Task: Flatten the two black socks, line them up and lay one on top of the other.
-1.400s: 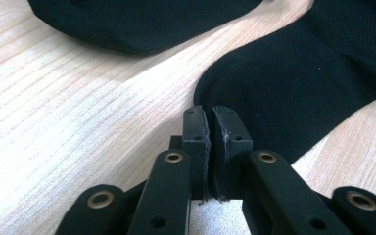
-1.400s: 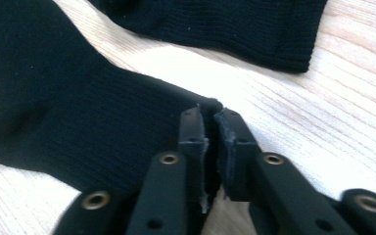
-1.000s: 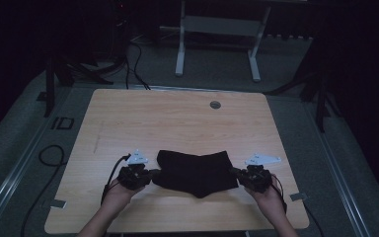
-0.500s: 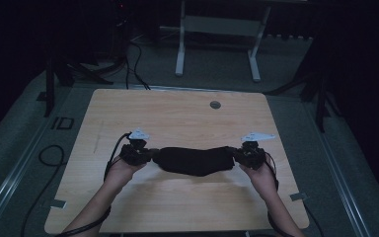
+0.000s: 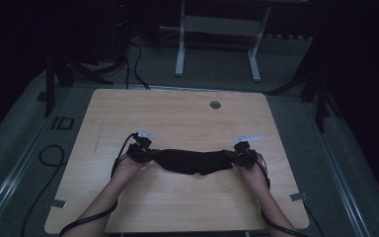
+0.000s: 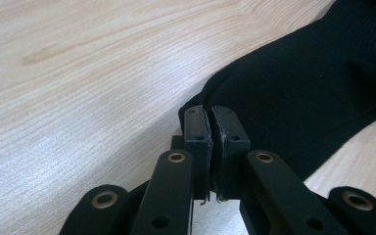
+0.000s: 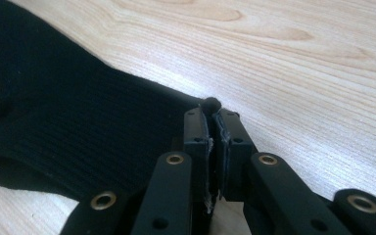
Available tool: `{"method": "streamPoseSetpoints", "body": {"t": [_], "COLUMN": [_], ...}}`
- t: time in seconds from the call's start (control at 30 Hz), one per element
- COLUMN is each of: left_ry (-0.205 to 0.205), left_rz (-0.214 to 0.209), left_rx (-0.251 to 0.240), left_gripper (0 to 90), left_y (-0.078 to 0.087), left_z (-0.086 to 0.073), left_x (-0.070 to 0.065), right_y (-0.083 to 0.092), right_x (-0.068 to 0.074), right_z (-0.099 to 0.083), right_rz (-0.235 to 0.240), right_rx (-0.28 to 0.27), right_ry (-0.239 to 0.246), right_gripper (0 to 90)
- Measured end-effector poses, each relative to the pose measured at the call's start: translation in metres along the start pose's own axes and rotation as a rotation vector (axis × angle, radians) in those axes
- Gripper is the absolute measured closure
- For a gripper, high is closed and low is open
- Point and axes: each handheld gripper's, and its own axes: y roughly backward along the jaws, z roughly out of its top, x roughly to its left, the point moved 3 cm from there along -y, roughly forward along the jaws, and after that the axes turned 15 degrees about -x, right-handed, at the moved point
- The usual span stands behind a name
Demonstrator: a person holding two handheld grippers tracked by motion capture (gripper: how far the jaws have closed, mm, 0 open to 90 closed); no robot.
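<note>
We've got the black cloth [image 5: 192, 161] stretched betw. our two grippers, lying low over the near-middle of the table [image 5: 177, 118], its long axis running straight left-right across the high view. Left gripper [image 5: 148, 154] is clenched on the cloth's left end; in the left gripper view the pads [image 6: 198, 134] sit pressed together w/ a thin edge of the fabric [image 6: 293, 93] nipped betw. them, the rest fanning away to the right of the jaws. Right gripper [image 5: 233, 157] is likewise clamped on the right end; in the right gripper view a small nub of the ribbed cloth [image 7: 78, 132] pokes up betw. the pad tips, the body spreading off to the left. So each tool has the cloth on its inner side, and both hands are equally near, one per end, no reach needed. The cloth reads as folded into a narrow band, sagging a bit in the middle, front edge touching or nearly touching the wood; we can't tell which from above. We judge the next move hangs on that left-right axis: keep both ends level & parallel so the band lays down or folds w/o twisting. Nothing stands in the way: the only other item on the top is the round grommet [image 5: 215, 104] well apart at the far edge. Cables [image 5: 123, 148] trail back along our forearms, clear of the cloth. A white frame stand [image 5: 217, 44] sits on the floor beyond the table, irrelevant to the move.
</note>
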Motion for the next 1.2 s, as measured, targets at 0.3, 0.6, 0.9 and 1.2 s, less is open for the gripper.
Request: {"method": "streamPoseSetpoints", "body": {"t": [0.3,0.6,0.9,1.2], "left_ry": [-0.026,-0.046,-0.051,-0.054], "left_rz": [0.006,-0.030,-0.032,-0.043], "left_rx": [0.005,-0.154,-0.062,-0.054], "left_gripper": [78.4,72.5,89.7,89.6], "left_y": [0.002,0.038,-0.002,-0.008], "left_z": [-0.003,0.017,-0.014,-0.026], "left_x": [-0.001,-0.023,-0.042,-0.046], "right_y": [0.001,0.030,0.009,0.009], "right_x": [0.002,0.025,0.034,0.025], "right_z": [0.002,0.021,-0.005,-0.017], "right_rz": [-0.004,0.053,0.064,0.088], "right_rx": [0.002,-0.097,-0.006,-0.004], "right_ry": [0.004,0.045,0.077,0.082], "right_gripper": [77.1,74.0,85.8,85.6]}}
